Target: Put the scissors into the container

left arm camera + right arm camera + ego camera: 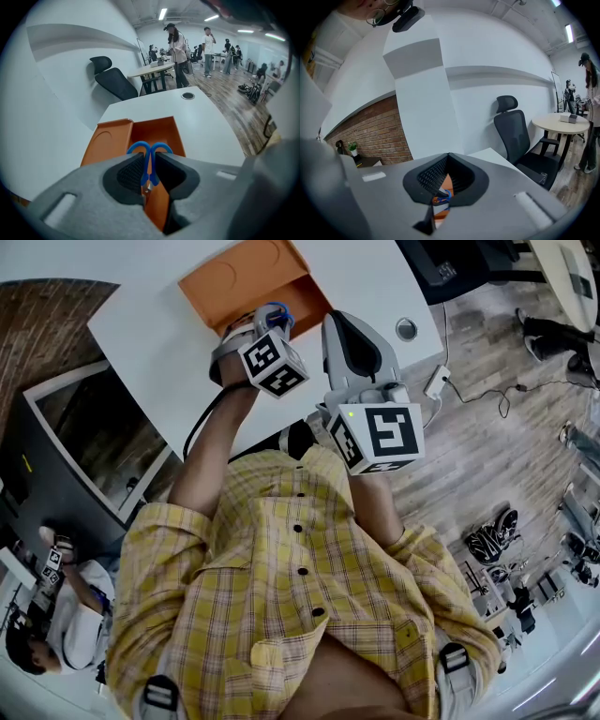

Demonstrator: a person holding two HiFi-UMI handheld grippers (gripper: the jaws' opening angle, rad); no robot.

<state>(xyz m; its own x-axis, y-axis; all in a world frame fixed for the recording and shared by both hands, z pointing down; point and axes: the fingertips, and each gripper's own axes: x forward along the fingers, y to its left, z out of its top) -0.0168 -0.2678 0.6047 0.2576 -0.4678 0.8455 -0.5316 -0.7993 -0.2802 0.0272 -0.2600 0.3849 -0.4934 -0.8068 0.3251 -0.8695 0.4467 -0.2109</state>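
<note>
Blue-handled scissors [161, 147] sit clenched in the left tool [149, 161], loops forward and long axis along its jaws. The orange container [157, 129] lies just ahead and below. The right tool [447, 159], closed on nothing, hangs farther back.

The person wears a short-sleeved yellow plaid shirt [300, 615] with dark buttons — the grey left gripper [271, 318] and right gripper [338, 324] each bear a black-and-white marker cube.
</note>
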